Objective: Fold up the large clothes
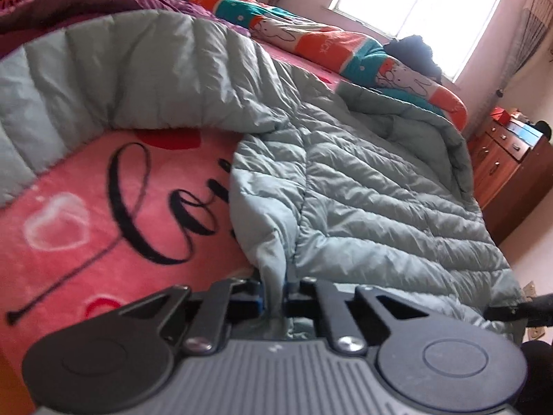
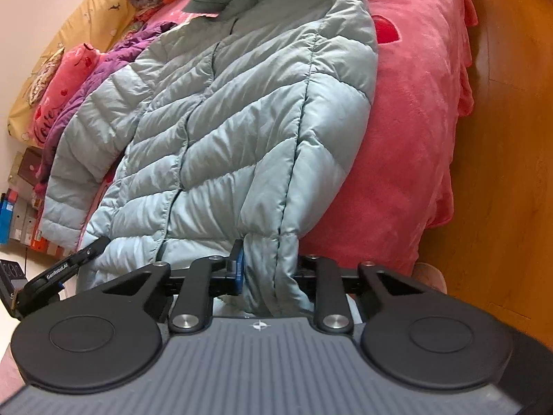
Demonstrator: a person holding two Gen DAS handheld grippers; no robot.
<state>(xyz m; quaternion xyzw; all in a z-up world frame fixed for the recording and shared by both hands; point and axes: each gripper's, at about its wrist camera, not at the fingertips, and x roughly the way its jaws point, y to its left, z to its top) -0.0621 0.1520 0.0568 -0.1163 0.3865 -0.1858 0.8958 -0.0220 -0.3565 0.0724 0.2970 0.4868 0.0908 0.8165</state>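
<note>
Pale grey-green quilted down jacket [image 2: 221, 110] lies spread on a bed covered by a pink fleece blanket [image 2: 408, 145] with red hearts and black script lettering. Jacket runs lengthwise along the bed; 1 sleeve [image 2: 83, 145] stretches out on the side near the wall, the other lies along the bed edge by the orange wooden floor [image 2: 501, 207].

Left gripper [image 1: 274, 297]: both black jaws pressed together on a thin fold at the jacket's hem, fabric pinched between the blue pads. From this view the jacket body [image 1: 363, 186] rises away from the jaws, and a sleeve [image 1: 114, 83] arcs across the pink blanket [image 1: 69, 228] above the black lettering.

Right gripper [image 2: 269, 273]: jaws clamped on a thicker bunch of the jacket's lower edge, which hangs down through them. The left gripper [image 2: 58, 276] shows at the lower left of this view, at the hem's opposite corner.

Surroundings: purple quilted garment [image 2: 114, 58] beside the jacket toward the wall; pink cushion [image 2: 65, 79] with script; yellow patterned bedding [image 2: 86, 14] behind it. Orange, teal and white cartoon-print quilt [image 1: 311, 38] rolled along the far side of the bed. Bright window [image 1: 418, 10] with curtains; reddish-brown wooden dresser [image 1: 504, 173] beneath it. Stacked boxes [image 2: 20, 207] on the floor by the wall.
</note>
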